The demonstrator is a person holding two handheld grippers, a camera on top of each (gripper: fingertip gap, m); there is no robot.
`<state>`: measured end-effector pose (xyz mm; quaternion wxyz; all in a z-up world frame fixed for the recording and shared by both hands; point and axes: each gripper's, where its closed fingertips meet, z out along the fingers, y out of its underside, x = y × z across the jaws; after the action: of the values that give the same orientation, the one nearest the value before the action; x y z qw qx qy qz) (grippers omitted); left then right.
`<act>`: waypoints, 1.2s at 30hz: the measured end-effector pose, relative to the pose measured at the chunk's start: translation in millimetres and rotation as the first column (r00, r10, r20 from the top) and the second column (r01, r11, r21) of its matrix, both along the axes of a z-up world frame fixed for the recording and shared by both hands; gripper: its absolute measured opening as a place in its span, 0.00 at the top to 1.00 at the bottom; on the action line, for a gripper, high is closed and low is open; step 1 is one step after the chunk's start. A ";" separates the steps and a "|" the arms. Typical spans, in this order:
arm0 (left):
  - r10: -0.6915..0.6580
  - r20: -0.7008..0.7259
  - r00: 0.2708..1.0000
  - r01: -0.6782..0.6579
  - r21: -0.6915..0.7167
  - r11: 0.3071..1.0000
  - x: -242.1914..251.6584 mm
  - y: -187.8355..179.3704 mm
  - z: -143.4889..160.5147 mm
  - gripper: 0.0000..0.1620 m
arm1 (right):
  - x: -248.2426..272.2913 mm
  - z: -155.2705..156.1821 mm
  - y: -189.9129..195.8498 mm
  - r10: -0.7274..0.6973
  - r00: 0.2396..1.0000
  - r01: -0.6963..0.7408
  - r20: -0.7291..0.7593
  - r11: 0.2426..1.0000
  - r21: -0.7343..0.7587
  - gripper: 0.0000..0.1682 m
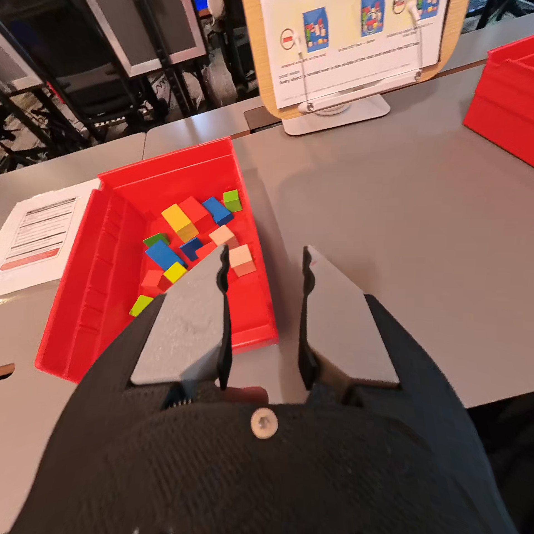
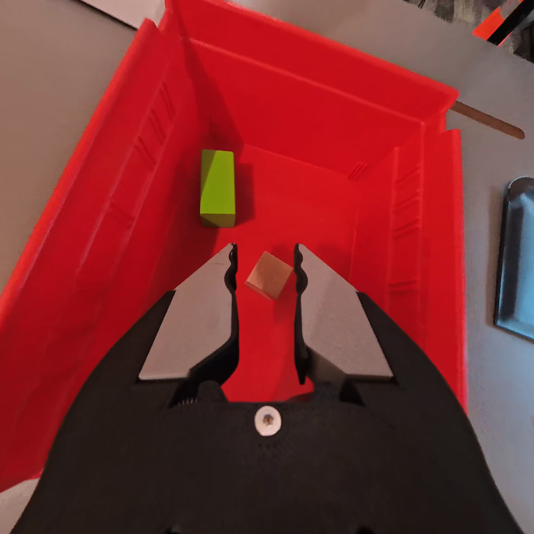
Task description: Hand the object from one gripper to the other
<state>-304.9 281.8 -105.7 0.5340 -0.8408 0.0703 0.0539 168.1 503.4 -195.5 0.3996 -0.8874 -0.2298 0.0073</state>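
Two red bins, two jobs, going by how they're loaded. Left bin (image 1: 86, 289) sits on the grey counter (image 1: 375, 231) and carries a loose pile of coloured blocks (image 1: 179, 219): yellow, red, blue, green, pale pink. It reads as the supply side. Right bin (image 2: 289, 101) holds only a green block (image 2: 217, 187) lying by its left wall and a tan block (image 2: 268, 274) on the floor, so likely the drop-off side.

Left tongs (image 1: 264, 251) are released, jaws wide apart, nothing between them. They hover above the near right corner of the left bin, half over bare counter, angled toward the pile; probably placed there to go down for a next block.

Right tongs (image 2: 264, 248) are also released, jaws apart, pointing down into the right bin. The tan block lies tilted in the gap between the jaws but lower down; its corner looks close to the right jaw, contact can't be told. Judging by that, it's the handed-over object, just let go or sitting where it landed.

A stand with an illustrated sheet (image 1: 346, 52) is at the far counter edge, a printed page (image 1: 37, 231) left of the left bin, a dark tray (image 2: 517, 257) right of the right bin.
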 end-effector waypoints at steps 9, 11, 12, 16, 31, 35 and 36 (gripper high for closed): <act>0.059 0.072 0.996 -0.057 -0.032 0.998 -51.5 7.8 -14.3 0.71 | -8.8 35.4 -16.0 0.072 0.986 -0.061 -0.152 0.995 0.074 0.78; 0.050 0.090 0.995 -0.040 -0.104 0.994 -64.8 18.5 -28.0 0.71 | -10.0 42.2 -20.7 0.087 0.980 -0.073 -0.177 0.994 0.087 0.77; 0.040 0.099 0.994 -0.025 -0.148 0.989 -70.6 24.7 -36.1 0.70 | -10.3 45.7 -22.8 0.093 0.978 -0.076 -0.187 0.993 0.093 0.77; -0.069 0.055 0.996 0.083 -0.332 0.940 -91.4 45.3 -72.5 0.69 | -14.4 61.6 -31.2 0.127 0.964 -0.098 -0.234 0.987 0.129 0.77; -0.428 -0.169 0.888 0.175 -0.737 0.653 -139.7 68.9 -134.1 0.72 | -25.0 72.5 -41.2 0.175 0.959 -0.142 -0.225 0.977 0.156 0.76; -0.437 -0.160 0.885 0.154 -0.785 0.600 -145.4 70.2 -149.1 0.83 | -29.1 68.1 -42.1 0.182 0.963 -0.155 -0.196 0.977 0.145 0.76; -0.431 -0.146 0.890 0.157 -0.791 0.591 -144.6 69.9 -149.6 0.84 | -30.5 68.4 -43.0 0.187 0.963 -0.160 -0.193 0.976 0.146 0.76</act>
<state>-449.5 351.7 -255.2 0.1130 -0.9409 0.3125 0.0655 137.6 460.4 -127.1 0.4757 -0.8305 -0.2642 0.1190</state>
